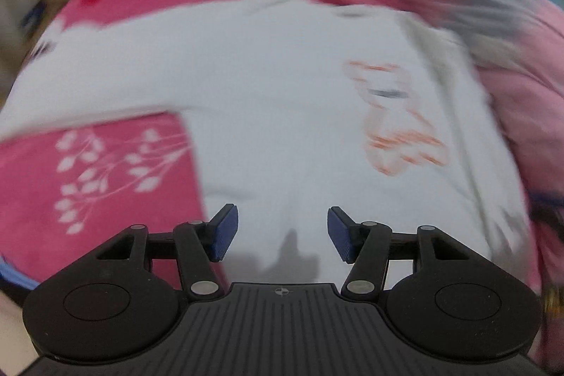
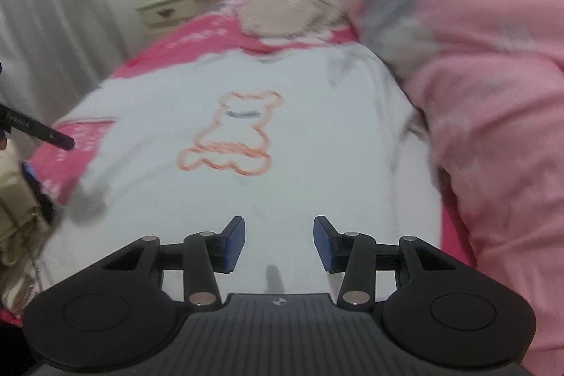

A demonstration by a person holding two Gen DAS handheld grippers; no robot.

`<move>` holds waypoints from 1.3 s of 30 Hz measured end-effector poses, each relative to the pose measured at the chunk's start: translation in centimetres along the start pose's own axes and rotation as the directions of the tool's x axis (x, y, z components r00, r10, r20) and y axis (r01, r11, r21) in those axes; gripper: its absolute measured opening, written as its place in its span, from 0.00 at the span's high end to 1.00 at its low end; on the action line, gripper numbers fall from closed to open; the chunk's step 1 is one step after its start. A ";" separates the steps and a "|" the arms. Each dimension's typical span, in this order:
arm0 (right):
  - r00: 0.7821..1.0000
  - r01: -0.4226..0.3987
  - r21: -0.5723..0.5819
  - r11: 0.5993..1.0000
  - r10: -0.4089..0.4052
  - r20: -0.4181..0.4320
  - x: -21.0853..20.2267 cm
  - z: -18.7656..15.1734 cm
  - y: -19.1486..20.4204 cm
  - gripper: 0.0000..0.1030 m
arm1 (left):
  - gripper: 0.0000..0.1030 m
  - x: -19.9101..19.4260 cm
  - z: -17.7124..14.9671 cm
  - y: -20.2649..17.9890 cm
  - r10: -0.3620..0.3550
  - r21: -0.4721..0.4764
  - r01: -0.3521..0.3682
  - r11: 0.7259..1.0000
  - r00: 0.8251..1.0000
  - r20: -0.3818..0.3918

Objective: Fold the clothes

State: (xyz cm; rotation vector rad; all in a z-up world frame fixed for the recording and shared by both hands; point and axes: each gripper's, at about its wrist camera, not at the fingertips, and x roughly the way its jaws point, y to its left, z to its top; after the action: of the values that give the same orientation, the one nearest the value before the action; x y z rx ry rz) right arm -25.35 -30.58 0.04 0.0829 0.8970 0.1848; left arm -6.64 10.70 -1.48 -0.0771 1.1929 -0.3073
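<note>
Two grippers hang over one white garment (image 2: 246, 199) spread flat on a bed; we see no earlier view to compare. Our left gripper (image 1: 282, 233) has its blue pads spread apart with nothing between them, only white cloth lying below; our right gripper (image 2: 279, 244) likewise stands released, its pads apart and gripping nothing, over the near hem of the same garment (image 1: 282, 94).

From the right wrist view the garment's long axis runs away from us, near hem under the gripper and neckline at the far end, toward a beige knitted piece (image 2: 289, 7); an orange outlined bear (image 2: 234, 134) sits upright on its chest, head pointing away from us, feet toward us. One sleeve reaches out to the left and down, its end grey and blurred (image 2: 88, 203). In the left wrist view the picture is smeared, and the bear (image 1: 394, 118) lies to the right of centre, tilted.

Beneath the garment lies a bright pink bedspread with white leaf print (image 1: 98, 178); a heap of pale pink fleece clothes (image 2: 493, 94) touches the garment's right edge. A black bar (image 2: 38, 131) enters the right wrist view from the left; we cannot tell what it belongs to. A cream bedside cabinet (image 2: 179, 4) stands beyond the bed.
</note>
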 end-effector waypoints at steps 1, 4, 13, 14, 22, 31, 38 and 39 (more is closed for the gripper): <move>1.000 0.008 0.007 1.000 -0.008 -0.013 0.4 -0.2 -0.4 0.59 | 0.45 1.0 0.6 0.8 0.014 -0.040 -0.015 0.999 1.000 -0.014; 0.999 0.023 0.017 1.000 -0.022 -0.043 1.5 -0.8 -1.3 0.62 | 0.45 3.0 1.4 3.3 0.126 -0.123 -0.128 0.984 0.992 -0.018; 0.998 -0.063 -0.078 0.995 0.062 -0.024 4.5 1.1 -0.6 0.62 | 0.45 0.3 2.0 15.2 0.232 -0.698 -0.113 0.708 0.970 0.078; 0.997 -0.077 -0.081 0.994 0.075 -0.031 5.2 1.4 -0.4 0.62 | 0.45 -0.6 2.1 16.6 0.260 -0.749 -0.102 0.655 0.961 0.097; 0.988 -0.138 -0.068 0.988 0.132 -0.079 8.0 1.7 0.2 0.62 | 0.39 -3.5 0.3 28.6 0.433 -0.982 -0.045 0.182 0.900 0.039; 0.983 -0.132 -0.019 0.991 0.128 -0.128 9.0 1.6 -0.1 0.62 | 0.29 -0.5 -0.4 33.7 0.392 -0.997 0.062 0.044 0.917 0.074; 0.984 -0.143 -0.054 0.988 0.136 -0.112 8.7 2.3 1.4 0.62 | 0.42 -0.7 0.4 34.7 0.366 -0.991 0.112 0.077 0.921 0.132; 0.984 -0.148 -0.061 0.987 0.141 -0.109 8.6 2.5 1.6 0.62 | 0.42 -0.2 0.7 34.8 0.354 -0.992 0.084 0.095 0.928 0.113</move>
State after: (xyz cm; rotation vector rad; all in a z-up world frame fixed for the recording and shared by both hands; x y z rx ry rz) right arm -18.38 -27.29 -4.75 0.0752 0.9882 0.3578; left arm 0.73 43.93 -8.73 -1.2191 0.8312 0.7908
